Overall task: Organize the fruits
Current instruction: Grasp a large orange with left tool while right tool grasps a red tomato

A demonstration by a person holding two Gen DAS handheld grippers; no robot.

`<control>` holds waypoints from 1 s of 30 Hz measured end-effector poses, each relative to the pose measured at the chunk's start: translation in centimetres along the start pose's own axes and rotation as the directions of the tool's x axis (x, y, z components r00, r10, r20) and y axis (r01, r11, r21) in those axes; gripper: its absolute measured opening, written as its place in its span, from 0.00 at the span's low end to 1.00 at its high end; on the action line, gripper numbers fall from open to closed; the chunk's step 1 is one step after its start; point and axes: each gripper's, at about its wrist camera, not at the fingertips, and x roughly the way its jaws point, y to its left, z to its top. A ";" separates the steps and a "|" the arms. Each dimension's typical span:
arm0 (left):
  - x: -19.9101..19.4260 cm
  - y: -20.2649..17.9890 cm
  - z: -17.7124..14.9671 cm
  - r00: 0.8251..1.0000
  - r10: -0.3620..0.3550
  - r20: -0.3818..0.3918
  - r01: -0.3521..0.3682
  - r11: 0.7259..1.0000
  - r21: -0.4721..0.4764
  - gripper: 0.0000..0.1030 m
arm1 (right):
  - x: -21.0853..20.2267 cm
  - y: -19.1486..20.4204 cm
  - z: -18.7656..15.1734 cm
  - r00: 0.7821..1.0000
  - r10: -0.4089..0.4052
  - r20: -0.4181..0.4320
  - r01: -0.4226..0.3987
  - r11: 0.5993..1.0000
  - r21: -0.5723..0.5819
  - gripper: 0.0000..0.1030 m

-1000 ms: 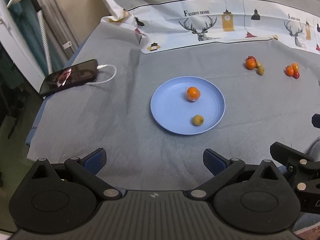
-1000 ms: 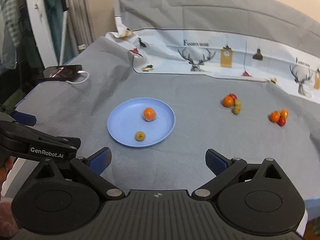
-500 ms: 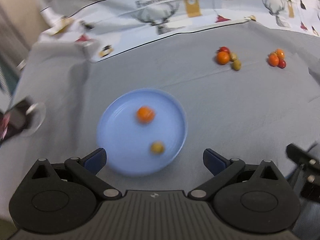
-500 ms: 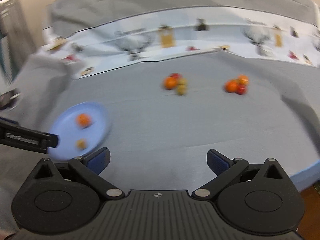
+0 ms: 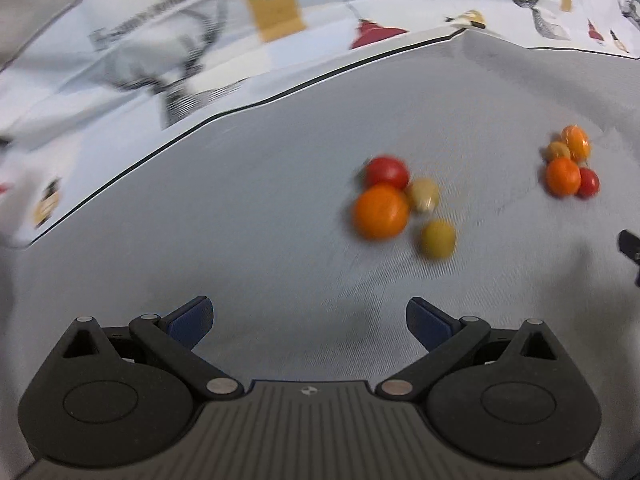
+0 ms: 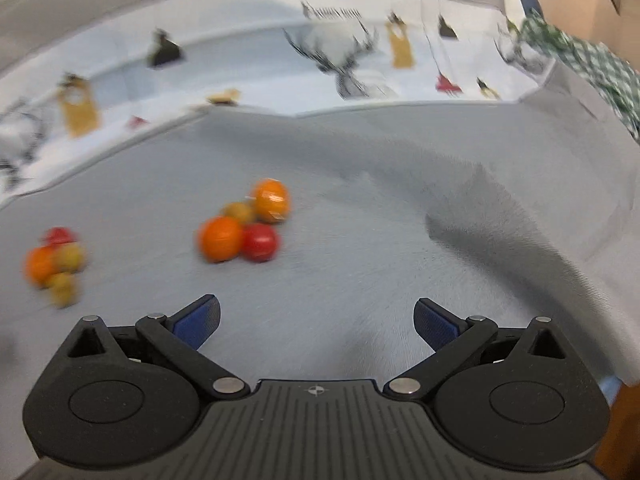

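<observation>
Orange fruit cluster (image 5: 404,204) ahead-right of left fingers (image 5: 188,322); both pairs spread, empty.

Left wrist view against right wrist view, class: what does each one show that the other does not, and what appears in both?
Only the left wrist view shows a dark gripper tip poking in at its right edge. Only the right wrist view shows green checked fabric at the top right and a deep fold in the grey cloth. Both show the left cluster of fruit, the right cluster of fruit, the deer-print sheet, and an open, empty gripper: left gripper, right gripper.
</observation>
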 end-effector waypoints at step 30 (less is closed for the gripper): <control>-6.9 2.1 -2.4 0.989 -0.142 0.049 0.146 0.984 -0.100 0.39 | -3.2 2.0 -1.4 0.980 0.174 0.101 -0.165 0.982 -0.092 0.30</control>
